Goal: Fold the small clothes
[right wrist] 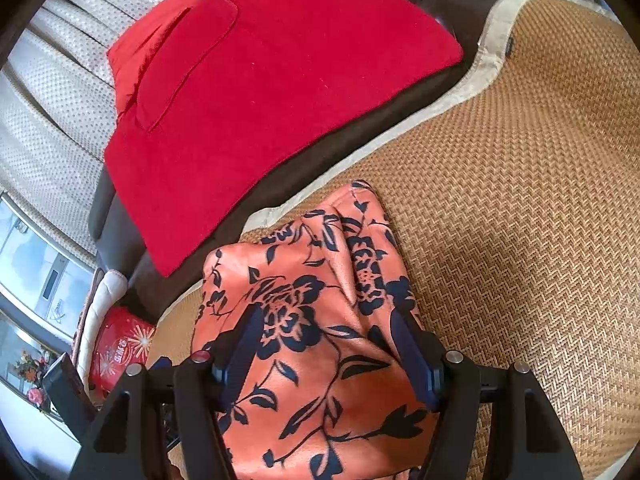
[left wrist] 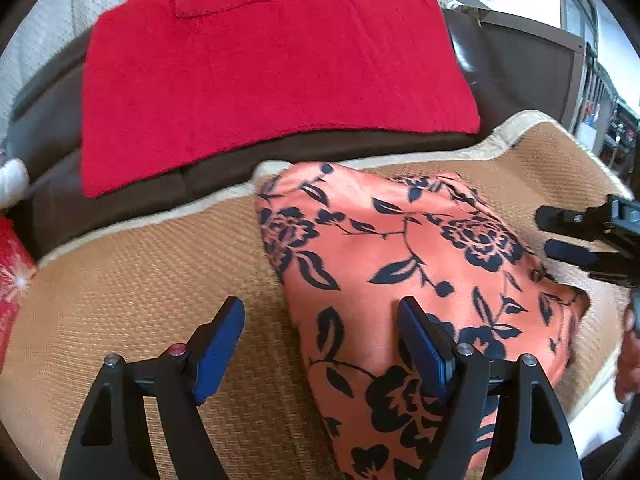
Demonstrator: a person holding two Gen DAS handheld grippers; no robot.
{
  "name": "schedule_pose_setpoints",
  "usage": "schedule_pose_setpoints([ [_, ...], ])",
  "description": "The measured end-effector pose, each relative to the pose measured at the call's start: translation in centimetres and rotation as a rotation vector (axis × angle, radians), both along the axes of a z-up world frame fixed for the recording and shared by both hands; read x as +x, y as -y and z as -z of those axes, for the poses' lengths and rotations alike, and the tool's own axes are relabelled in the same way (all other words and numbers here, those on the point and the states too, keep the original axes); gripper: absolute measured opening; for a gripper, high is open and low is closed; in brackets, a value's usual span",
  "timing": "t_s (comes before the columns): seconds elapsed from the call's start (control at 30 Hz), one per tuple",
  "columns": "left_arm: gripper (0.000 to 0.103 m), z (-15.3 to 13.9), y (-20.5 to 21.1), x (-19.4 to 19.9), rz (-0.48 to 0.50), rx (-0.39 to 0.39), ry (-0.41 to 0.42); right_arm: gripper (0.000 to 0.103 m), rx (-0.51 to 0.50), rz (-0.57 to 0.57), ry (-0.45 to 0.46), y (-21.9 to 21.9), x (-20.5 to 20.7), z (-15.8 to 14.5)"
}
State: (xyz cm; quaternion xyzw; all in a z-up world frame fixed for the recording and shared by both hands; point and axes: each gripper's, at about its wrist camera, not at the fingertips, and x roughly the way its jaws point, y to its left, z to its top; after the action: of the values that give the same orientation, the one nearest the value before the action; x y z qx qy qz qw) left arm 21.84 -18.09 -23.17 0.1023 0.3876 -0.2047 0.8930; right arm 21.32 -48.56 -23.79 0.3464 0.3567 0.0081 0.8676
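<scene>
An orange garment with a dark blue flower print lies bunched on a woven tan mat. My left gripper is open just above it, one finger over the mat and one over the cloth's left part. My right gripper is open, its fingers astride the garment with loose cloth between the pads. In the left wrist view the right gripper shows at the garment's right edge.
A red towel lies on a dark brown sofa seat behind the mat; it also shows in the right wrist view. A red packet sits at the left. The mat extends to the right.
</scene>
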Motion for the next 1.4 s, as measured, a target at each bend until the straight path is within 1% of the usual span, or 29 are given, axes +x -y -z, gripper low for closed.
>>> schedule_pose_setpoints([
  [0.07,0.079,0.3,-0.2,0.6,0.016,-0.042,-0.061,0.069,0.014,0.011,-0.018,0.6,0.1,0.7],
  [0.1,0.080,0.7,-0.5,1.3,0.026,-0.083,-0.123,0.069,0.032,0.012,-0.025,0.9,0.2,1.1],
  [0.17,0.081,1.4,-0.6,2.0,0.032,-0.132,-0.196,0.069,0.085,0.014,-0.054,1.6,0.6,2.3],
  [0.2,0.081,2.0,-0.8,2.5,0.026,-0.163,-0.236,0.069,0.091,0.017,-0.066,1.7,0.7,2.7],
  [0.27,0.081,2.4,-0.9,2.8,0.019,-0.206,-0.273,0.071,0.104,0.011,-0.094,1.6,1.0,3.5],
  [0.33,0.081,2.6,-0.9,2.9,0.025,-0.239,-0.300,0.073,0.129,-0.011,-0.102,1.0,1.3,4.0],
  [0.47,0.081,2.7,-1.0,2.7,0.029,-0.266,-0.311,0.081,0.086,-0.045,-0.095,-0.9,1.8,3.8],
  [0.57,0.081,2.8,-1.2,2.9,0.030,-0.291,-0.323,0.092,0.018,-0.061,-0.088,-2.4,2.1,3.7],
  [0.63,0.081,2.8,-1.2,2.9,0.028,-0.286,-0.321,0.094,-0.047,-0.064,-0.093,-3.5,2.4,3.5],
  [0.7,0.081,2.9,-1.1,2.9,0.025,-0.271,-0.318,0.094,-0.101,-0.052,-0.106,-4.2,2.6,3.4],
  [0.73,0.082,2.9,-1.1,2.9,0.024,-0.268,-0.317,0.092,-0.119,-0.042,-0.118,-4.3,2.6,3.2],
  [0.77,0.083,2.9,-1.1,2.8,0.023,-0.263,-0.314,0.092,-0.114,-0.026,-0.127,-4.1,2.6,3.1],
  [0.8,0.084,3.1,-0.9,2.9,0.024,-0.260,-0.315,0.092,-0.078,0.000,-0.125,-3.6,2.4,3.1],
  [0.87,0.085,3.3,-0.9,3.0,0.027,-0.259,-0.321,0.090,-0.035,0.006,-0.129,-2.8,2.4,3.4],
  [0.93,0.085,3.4,-1.0,3.2,0.034,-0.263,-0.324,0.089,-0.029,-0.007,-0.122,-2.6,2.4,3.5],
  [1.0,0.085,3.4,-1.1,3.3,0.036,-0.272,-0.330,0.089,-0.049,-0.034,-0.118,-2.7,2.0,3.4],
  [1.03,0.085,3.4,-1.1,3.4,0.033,-0.279,-0.333,0.089,-0.037,-0.049,-0.109,-2.7,1.9,3.4],
  [1.07,0.084,3.4,-1.1,3.5,0.031,-0.287,-0.334,0.087,-0.013,-0.060,-0.099,-2.7,1.9,3.5],
  [1.1,0.078,3.3,-1.1,3.6,0.026,-0.291,-0.326,0.087,0.034,-0.080,-0.091,-2.7,1.9,3.7],
  [1.13,0.075,3.2,-1.1,3.6,0.019,-0.291,-0.309,0.083,0.070,-0.099,-0.086,-2.9,1.9,3.9],
  [1.17,0.067,2.9,-1.2,3.6,0.014,-0.291,-0.289,0.078,0.082,-0.116,-0.086,-3.1,2.0,4.0],
  [1.2,0.059,2.8,-1.2,3.7,0.011,-0.292,-0.274,0.075,0.085,-0.137,-0.086,-3.6,2.1,4.1],
  [1.23,0.055,2.6,-1.2,3.9,0.009,-0.290,-0.257,0.069,0.078,-0.149,-0.085,-4.1,2.3,3.9],
  [1.27,0.049,2.5,-1.2,3.9,0.007,-0.288,-0.247,0.064,0.058,-0.161,-0.086,-4.6,2.2,3.8],
  [1.3,0.044,2.2,-1.4,4.0,0.002,-0.287,-0.238,0.062,0.031,-0.170,-0.087,-5.2,2.3,3.6],
  [1.37,0.040,1.8,-2.0,4.0,-0.005,-0.291,-0.231,0.057,-0.008,-0.179,-0.078,-6.2,2.3,3.1],
  [1.4,0.038,1.4,-2.5,4.0,-0.011,-0.298,-0.229,0.056,-0.021,-0.182,-0.071,-6.7,2.5,2.8],
])
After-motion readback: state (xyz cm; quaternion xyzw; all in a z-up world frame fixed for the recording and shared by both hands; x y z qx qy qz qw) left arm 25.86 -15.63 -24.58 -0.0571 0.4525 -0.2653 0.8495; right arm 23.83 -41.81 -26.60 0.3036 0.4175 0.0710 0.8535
